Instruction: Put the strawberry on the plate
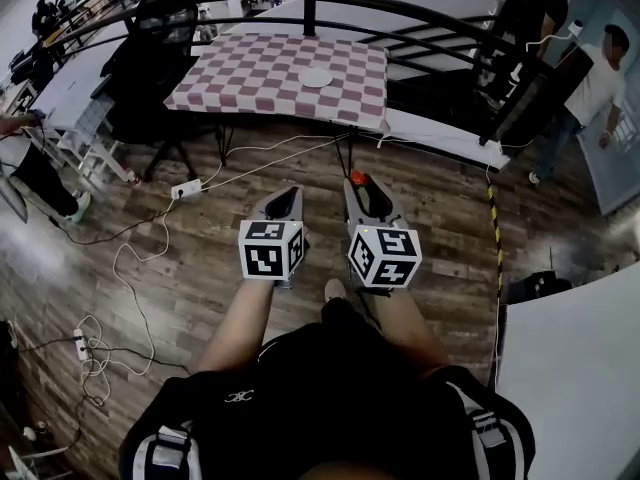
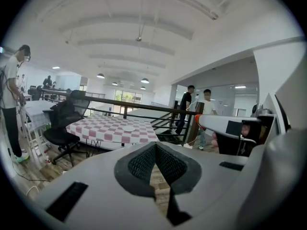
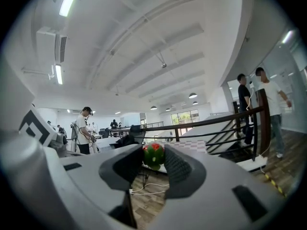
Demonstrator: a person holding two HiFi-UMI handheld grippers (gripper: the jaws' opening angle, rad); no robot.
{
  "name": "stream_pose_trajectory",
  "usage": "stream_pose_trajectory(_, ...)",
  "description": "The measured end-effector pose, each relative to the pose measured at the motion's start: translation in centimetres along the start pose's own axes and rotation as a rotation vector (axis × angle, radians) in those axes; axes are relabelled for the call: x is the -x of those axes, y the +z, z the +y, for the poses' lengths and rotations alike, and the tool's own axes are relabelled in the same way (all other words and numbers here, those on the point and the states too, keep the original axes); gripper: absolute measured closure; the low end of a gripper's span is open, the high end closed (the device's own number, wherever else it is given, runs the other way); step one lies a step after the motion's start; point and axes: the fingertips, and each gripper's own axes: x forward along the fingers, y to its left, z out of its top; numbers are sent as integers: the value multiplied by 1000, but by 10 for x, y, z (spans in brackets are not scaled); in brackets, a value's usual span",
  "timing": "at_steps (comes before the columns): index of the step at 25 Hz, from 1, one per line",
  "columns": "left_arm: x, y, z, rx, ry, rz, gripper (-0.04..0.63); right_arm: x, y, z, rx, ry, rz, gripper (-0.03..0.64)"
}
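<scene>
The strawberry [image 3: 153, 155], red with a green leafy end, is pinched between the two dark ribbed pads of the right claw [image 1: 360, 186], right at their tips, and is carried in the air above the wooden floor [image 1: 450, 218]. It sits crosswise in the grip, and the pads press on it from both sides. Just to the left of that claw, side by side with it and not touching, the left claw [image 1: 284, 196] has its pads pressed together at the tips, with nothing between them. Each claw carries its cube of black-and-white square markers at the rear, close to the person's forearms. Straight ahead of both claws and well apart from them stands the desk [image 1: 250, 73] under a pink-and-white checked cloth, and the white plate [image 1: 315, 78] lies on it, toward the side ahead of the right claw. A black railing [image 1: 400, 13] curves behind the desk. Ahead and to the left of the left claw is a black office chair [image 1: 150, 58], and white cables with a power strip [image 1: 186, 188] trail over the floor on that side. Ahead and to the right of the right claw, beyond the railing, two people [image 1: 590, 88] stand, and another person [image 2: 12, 95] stands far off to the left of the left claw.
</scene>
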Motion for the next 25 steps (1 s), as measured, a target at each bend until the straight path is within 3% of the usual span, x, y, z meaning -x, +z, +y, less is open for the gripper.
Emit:
stream_pose_trajectory(16,-164,63,24,-13,60,17,595,-152,23,-98,3,76,22,469)
stream_pose_trajectory(25,-231,70,31,-19,84,47,595,-214,20,-135,4,119,51,469)
